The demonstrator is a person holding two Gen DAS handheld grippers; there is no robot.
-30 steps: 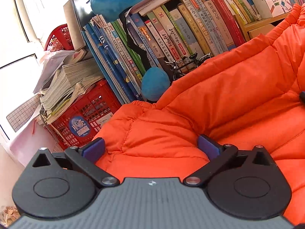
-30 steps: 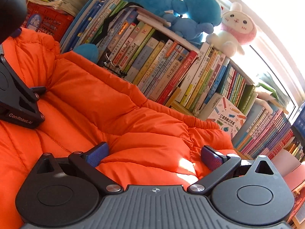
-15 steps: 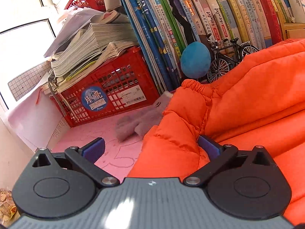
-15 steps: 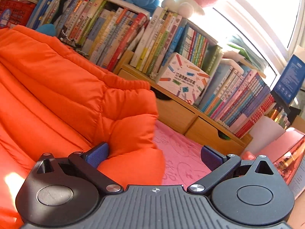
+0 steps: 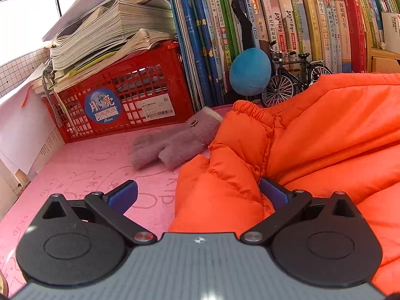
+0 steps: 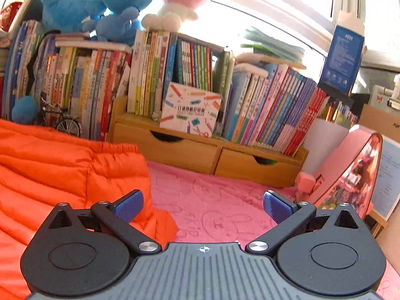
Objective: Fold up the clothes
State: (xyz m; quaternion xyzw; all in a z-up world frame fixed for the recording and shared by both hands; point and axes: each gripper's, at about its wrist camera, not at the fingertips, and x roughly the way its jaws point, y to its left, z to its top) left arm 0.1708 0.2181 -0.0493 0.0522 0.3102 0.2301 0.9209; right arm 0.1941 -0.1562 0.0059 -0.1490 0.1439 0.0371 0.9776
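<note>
An orange puffer jacket [image 5: 312,135] lies on the pink mat [image 5: 82,165]. In the left wrist view its sleeve with an elastic cuff [image 5: 247,110] points toward the books. My left gripper [image 5: 197,195] is open, and a puffy fold of the sleeve bulges between its blue pads without being pinched. In the right wrist view the jacket [image 6: 62,172] fills the left side, its hem corner lying under the left pad [image 6: 130,205]. My right gripper [image 6: 203,206] is open over bare pink mat [image 6: 212,200].
A grey knitted glove [image 5: 172,142] lies beside the sleeve. A red crate [image 5: 120,105] with stacked papers stands at the far left. Books, a toy bicycle [image 5: 292,80] and a blue plush ball [image 5: 250,72] line the back. A wooden drawer shelf [image 6: 207,152] and a pink case [image 6: 347,170] bound the right.
Both grippers have drawn apart and outward off the jacket: the left now sits at its left sleeve edge with mat and glove exposed, the right at its right edge over bare mat.
</note>
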